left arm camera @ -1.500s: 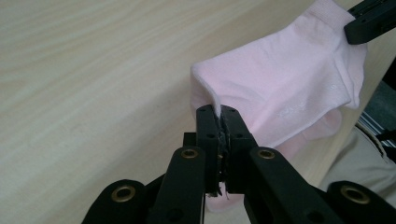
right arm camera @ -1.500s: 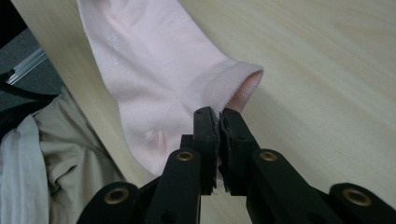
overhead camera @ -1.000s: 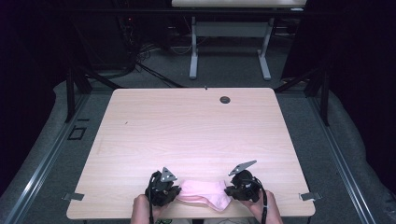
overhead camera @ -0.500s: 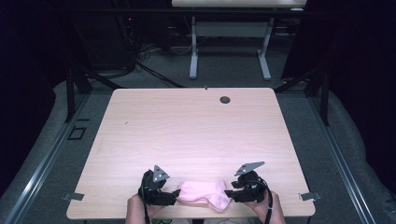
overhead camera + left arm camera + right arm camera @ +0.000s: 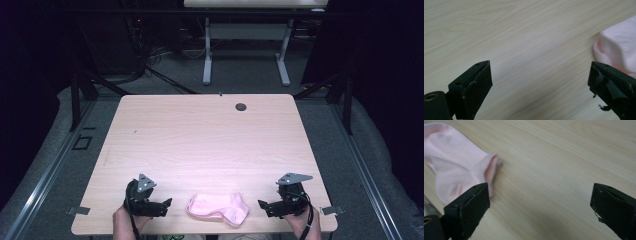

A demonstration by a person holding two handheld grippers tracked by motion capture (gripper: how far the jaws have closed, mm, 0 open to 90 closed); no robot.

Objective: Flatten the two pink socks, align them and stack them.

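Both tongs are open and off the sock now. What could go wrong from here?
1. The pink sock lies close to the table's near edge; a nudge toward the person might slide it off.
2. It lies bunched, so closing the left tongs or right tongs could pinch several layers at once.
3. Both tongs sit low over the wood, so the jaws may scrape it on approach.

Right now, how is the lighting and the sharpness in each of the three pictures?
High view: the pale wooden table is brightly lit, the surrounding room very dark, with soft detail. Left gripper view: the wood grain is fairly sharp, while the small pink fabric sock looks overexposed and soft. Right gripper view: even light, the sock clearer, the black tongs slightly blurred.
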